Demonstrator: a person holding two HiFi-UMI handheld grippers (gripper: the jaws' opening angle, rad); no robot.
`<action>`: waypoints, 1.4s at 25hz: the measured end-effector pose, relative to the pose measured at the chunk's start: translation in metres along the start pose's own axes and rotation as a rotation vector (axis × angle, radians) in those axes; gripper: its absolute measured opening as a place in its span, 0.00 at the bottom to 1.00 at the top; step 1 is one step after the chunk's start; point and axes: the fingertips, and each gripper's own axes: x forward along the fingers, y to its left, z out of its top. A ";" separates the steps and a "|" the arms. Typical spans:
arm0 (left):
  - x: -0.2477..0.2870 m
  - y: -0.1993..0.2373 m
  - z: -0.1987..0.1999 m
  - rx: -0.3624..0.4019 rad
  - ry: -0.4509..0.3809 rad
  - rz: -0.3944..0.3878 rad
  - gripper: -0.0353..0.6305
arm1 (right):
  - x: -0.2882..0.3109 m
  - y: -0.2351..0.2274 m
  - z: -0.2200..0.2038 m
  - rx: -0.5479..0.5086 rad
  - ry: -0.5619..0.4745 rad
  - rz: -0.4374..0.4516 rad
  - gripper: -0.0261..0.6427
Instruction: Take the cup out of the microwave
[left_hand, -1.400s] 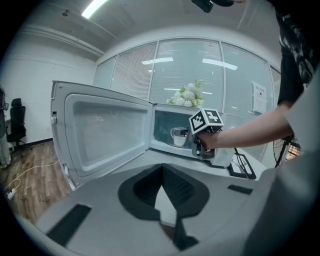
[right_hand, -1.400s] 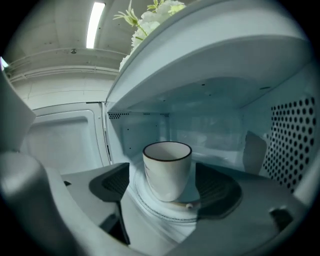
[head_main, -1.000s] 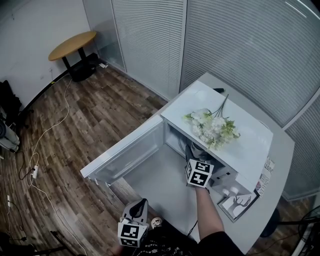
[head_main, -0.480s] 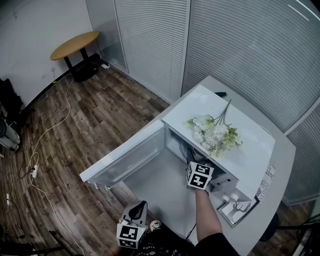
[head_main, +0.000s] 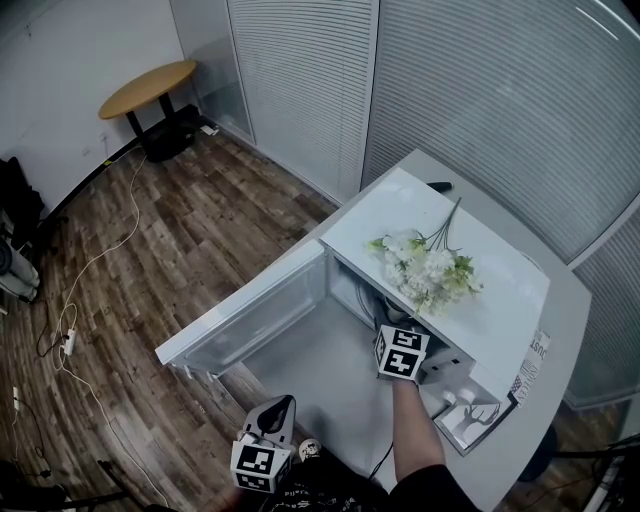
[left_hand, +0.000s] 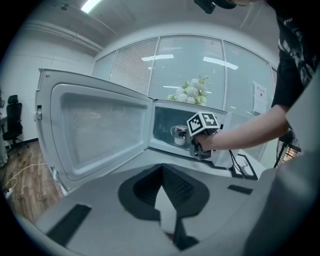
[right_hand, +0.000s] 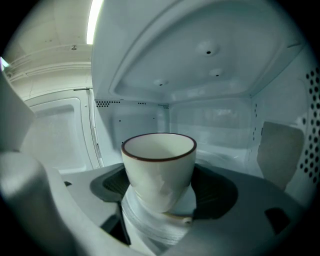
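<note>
Inside the open microwave, my right gripper's jaws clasp the white cup at frame centre; my left gripper's jaws rest together, empty.

**No lettering, brand or number can be read in any view.**

A printed sheet hangs over the desk edge just beside the microwave. It has lines of print with some red, all too small to make out. Near it lies a card with a dark deer silhouette and no legible words. In the left gripper view, a white notice on the glass wall shows only blurred grey lines. The cube on the left gripper and the cube on the right gripper carry black-and-white square marker patterns, not letters or digits.
</note>
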 end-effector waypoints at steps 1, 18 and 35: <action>0.000 0.000 0.000 -0.003 0.001 0.002 0.06 | 0.000 0.000 0.000 -0.002 0.000 0.003 0.61; -0.004 0.004 -0.011 -0.010 0.036 0.024 0.06 | -0.010 0.005 -0.002 -0.023 -0.026 0.031 0.61; -0.005 -0.001 -0.009 -0.001 0.024 0.023 0.06 | -0.046 0.028 -0.004 -0.028 -0.069 0.112 0.61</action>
